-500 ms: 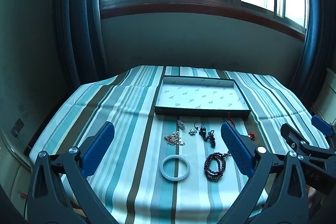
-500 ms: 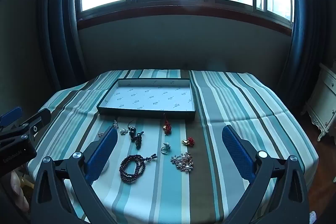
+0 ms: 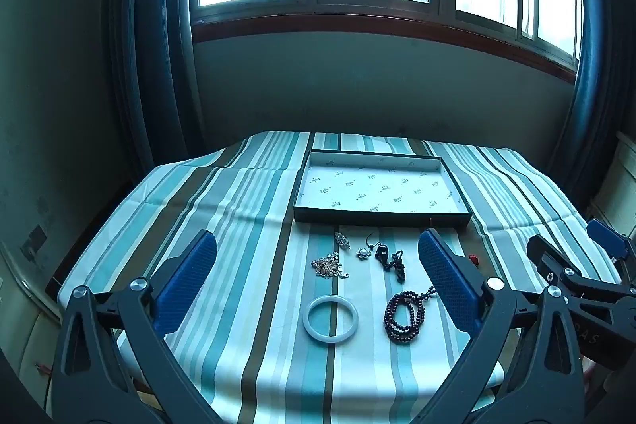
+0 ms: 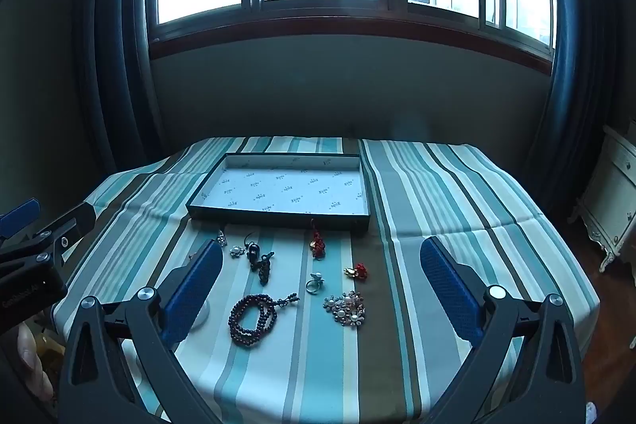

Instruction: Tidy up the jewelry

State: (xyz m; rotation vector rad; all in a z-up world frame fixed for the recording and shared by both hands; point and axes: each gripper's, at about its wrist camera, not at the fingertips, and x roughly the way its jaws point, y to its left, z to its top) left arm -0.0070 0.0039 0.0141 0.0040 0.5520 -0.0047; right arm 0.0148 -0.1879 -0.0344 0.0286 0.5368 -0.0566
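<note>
A shallow dark tray with a white patterned lining [image 3: 379,219] [image 4: 278,217] sits on the striped tablecloth. In front of it lie loose pieces: a white bangle [image 3: 330,319], a dark bead bracelet [image 3: 403,316] [image 4: 252,318], a silver chain [image 3: 328,267], a black pendant cord [image 3: 391,261] [image 4: 260,261], a red knot charm [image 4: 317,245], a ring [image 4: 314,283], a pearl brooch [image 4: 346,308] and a small red piece [image 4: 357,271]. My left gripper [image 3: 318,285] and my right gripper [image 4: 320,289] are both open, empty and held above the table's near edge.
The table [image 4: 457,193] is covered with a teal striped cloth and stands under a window. Dark curtains hang at both sides. A white cabinet [image 4: 612,193] stands at the right. Each gripper shows in the other's view [image 3: 576,277] [image 4: 31,245].
</note>
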